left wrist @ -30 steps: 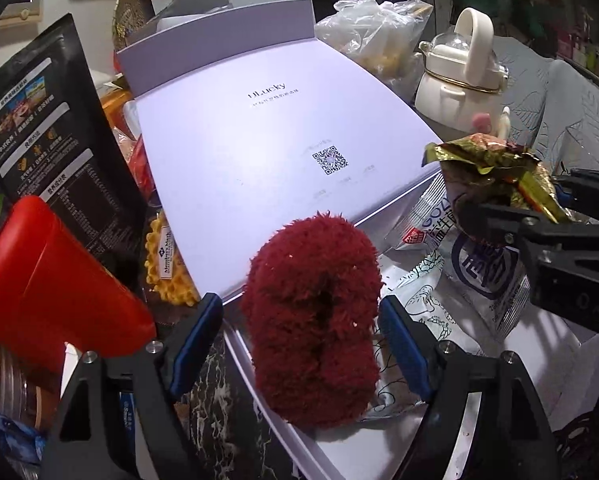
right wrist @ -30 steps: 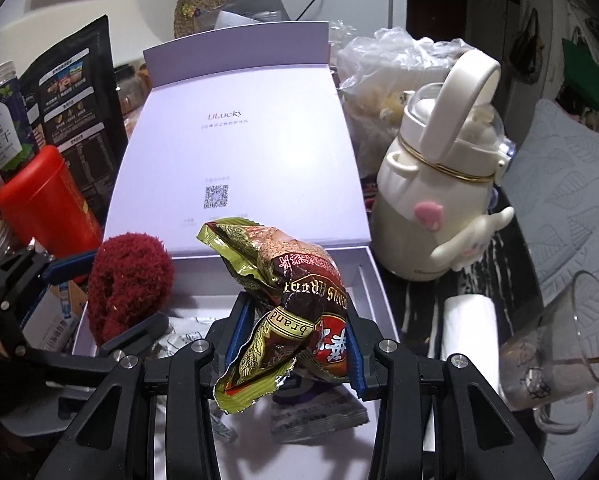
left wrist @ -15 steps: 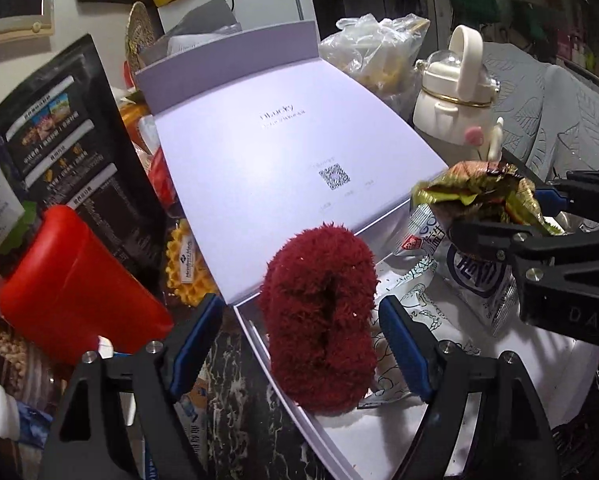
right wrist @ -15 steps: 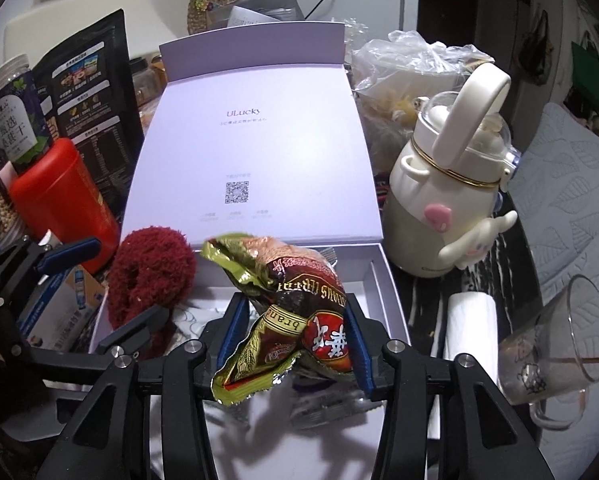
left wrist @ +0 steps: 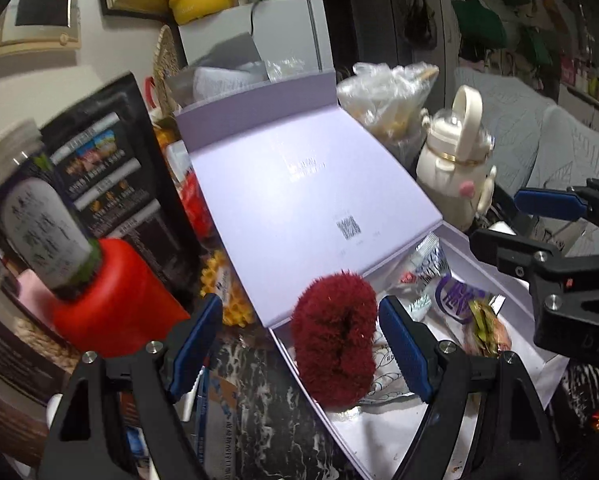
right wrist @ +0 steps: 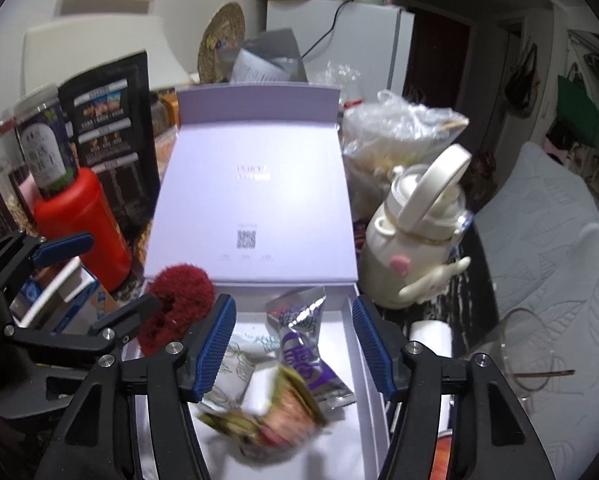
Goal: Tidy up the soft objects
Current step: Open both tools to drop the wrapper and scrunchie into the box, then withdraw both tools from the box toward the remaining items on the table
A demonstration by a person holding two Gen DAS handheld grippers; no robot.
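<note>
Lavender card forms the open box (right wrist: pixel 369 364), its hinged lid (right wrist: pixel 255 200) tilted back and its white tray facing up. At the tray's near-left corner sits a dark red fluffy pom-pom (left wrist: pixel 334 336), resting on the left wall of the box and partly over a white printed sachet (right wrist: pixel 235 364). The left gripper (left wrist: pixel 299 340) frames it with its blue-padded jaws spread wide, one pad outside the box over the marbled tabletop (left wrist: pixel 259 400), the other over the tray; neither pad touches the red fluff, so this gripper grips nothing.

In the right wrist view the right gripper (right wrist: pixel 293 344) is likewise released, its ridged blue pads well apart with open space between them. Below that gap a crumpled gold-and-red snack packet (right wrist: pixel 271 424) shows motion-blurred inside the tray; whether it has landed on the tray floor cannot be told. Just beyond it lie a silver and purple wrapper (right wrist: pixel 303 344) and the white sachet, all inside the tray.

Beside the box on the right stands a cream kettle-shaped bottle (right wrist: pixel 415 248) with a pink heart, and a clear glass mug (right wrist: pixel 535 360) is near the edge. On the left stand a red canister (right wrist: pixel 79 224) with a jar on top, and a black snack bag (right wrist: pixel 111 120).
</note>
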